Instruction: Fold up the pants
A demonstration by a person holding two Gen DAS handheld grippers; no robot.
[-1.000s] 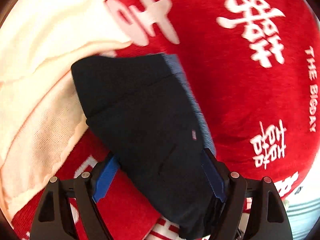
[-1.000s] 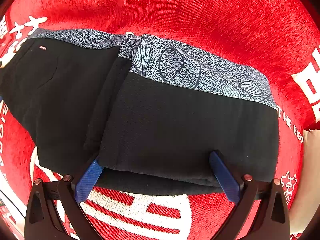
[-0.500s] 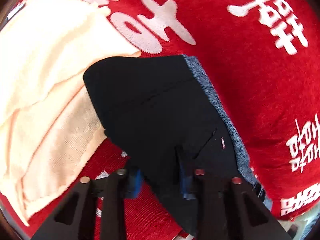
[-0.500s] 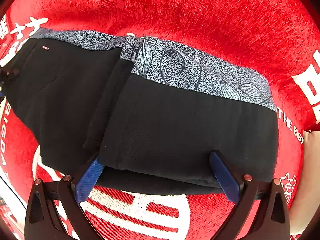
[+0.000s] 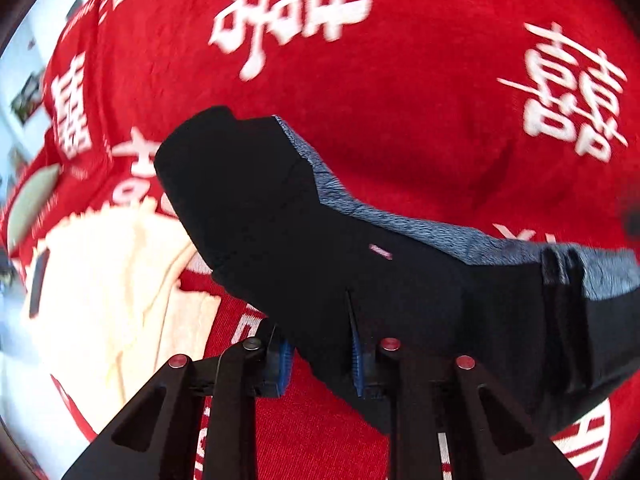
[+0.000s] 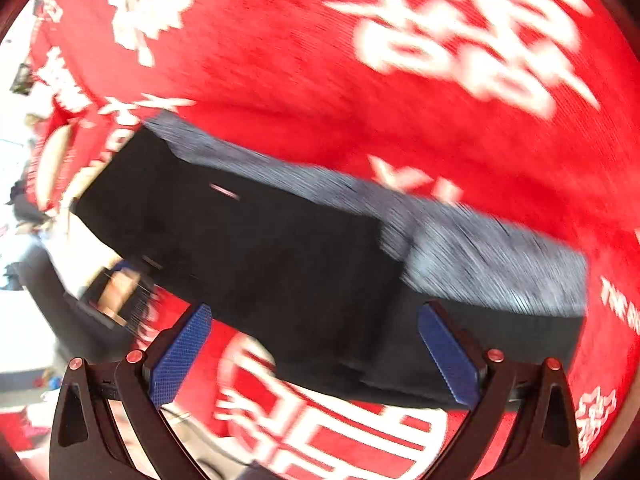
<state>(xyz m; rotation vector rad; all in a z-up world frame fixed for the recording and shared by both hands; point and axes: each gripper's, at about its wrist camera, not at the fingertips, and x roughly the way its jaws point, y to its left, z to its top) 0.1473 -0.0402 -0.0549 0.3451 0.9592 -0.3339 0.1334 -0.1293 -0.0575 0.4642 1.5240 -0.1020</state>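
The black pants (image 5: 304, 240) with a grey patterned waistband (image 5: 460, 236) lie folded on the red cloth. My left gripper (image 5: 320, 356) is shut on the near edge of the pants. In the right wrist view the pants (image 6: 280, 248) are blurred by motion. My right gripper (image 6: 316, 344) is open, its blue pads (image 6: 180, 344) standing wide on either side of the near edge of the pants, holding nothing.
A red cloth with white characters (image 5: 400, 100) covers the surface. A cream towel (image 5: 104, 280) lies left of the pants. The left gripper and the hand on it show at the left of the right wrist view (image 6: 116, 288).
My left gripper closed on the pants' edge and pulled that end round. My right gripper stayed open; its view swung and blurred, and the pants now sit farther from it.
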